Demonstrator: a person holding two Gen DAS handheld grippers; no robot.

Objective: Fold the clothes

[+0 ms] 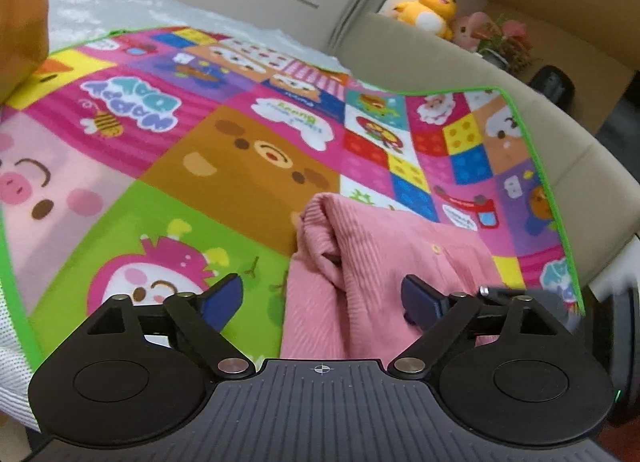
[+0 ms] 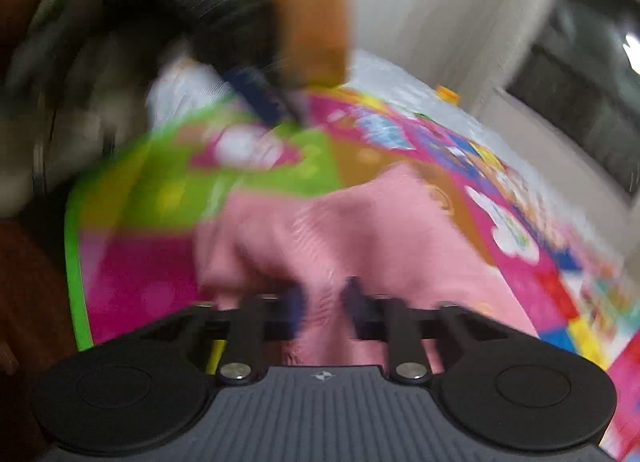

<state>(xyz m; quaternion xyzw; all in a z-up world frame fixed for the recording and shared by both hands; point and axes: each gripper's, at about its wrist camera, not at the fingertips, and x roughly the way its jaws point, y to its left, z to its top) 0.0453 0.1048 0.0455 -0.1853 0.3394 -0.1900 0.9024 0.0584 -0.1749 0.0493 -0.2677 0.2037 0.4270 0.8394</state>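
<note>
Cartoon-printed play mat with a green border covers the surface, a beige sofa beyond. One pink ribbed garment lies bunched at the mat's near right, running near to far. Left gripper jaws wide open above it. Right gripper is blurred, jaws narrowly apart around pink fabric; grip unclear. Two plush toys sit far right.

A bright cartoon-patchwork play mat with a green border carries a crumpled pink ribbed garment lying directly on its near right part.
</note>
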